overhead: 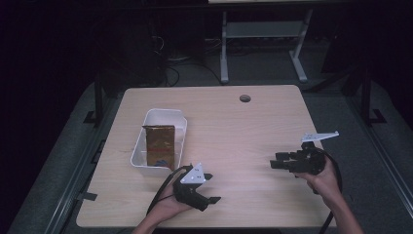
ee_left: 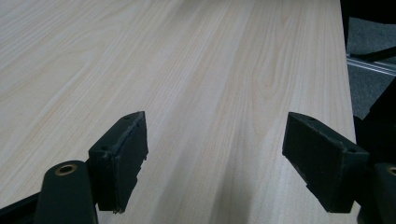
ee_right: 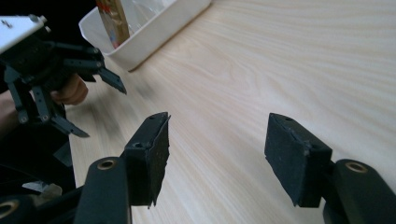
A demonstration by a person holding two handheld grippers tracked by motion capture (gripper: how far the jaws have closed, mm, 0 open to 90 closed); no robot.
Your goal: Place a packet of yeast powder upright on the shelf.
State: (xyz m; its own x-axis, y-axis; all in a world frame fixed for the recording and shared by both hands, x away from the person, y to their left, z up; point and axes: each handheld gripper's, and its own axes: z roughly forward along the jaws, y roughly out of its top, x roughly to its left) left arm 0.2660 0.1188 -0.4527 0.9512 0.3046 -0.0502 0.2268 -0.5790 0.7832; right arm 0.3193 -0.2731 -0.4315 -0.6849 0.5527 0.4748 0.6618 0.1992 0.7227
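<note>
Looks near done, or betw. steps: the brown packet (overhead: 159,145) already sits in the white tub (overhead: 181,127), leaning up against its far-left wall, w/ something small and blue at its foot, too small to name. The right gripper view shows the packet standing tilted in the tub's near corner. Both tools are away from it and carrying nothing.

Left gripper (overhead: 207,190) hangs just beside the tub's near-right corner, not touching, jaws spread wide over bare table (overhead: 243,131). Right gripper (overhead: 278,162) is well apart, toward the right edge, pointing back at the tub, jaws also spread, nothing betw. them.

What's left, my guess: pull the hands back, or fetch another item, tho no loose item lies on the wood.

Count: 1 tub, 1 packet, 1 small blue bit, 2 grippers, 1 table w/ 1 round cable hole (overhead: 245,98) near the far edge.
</note>
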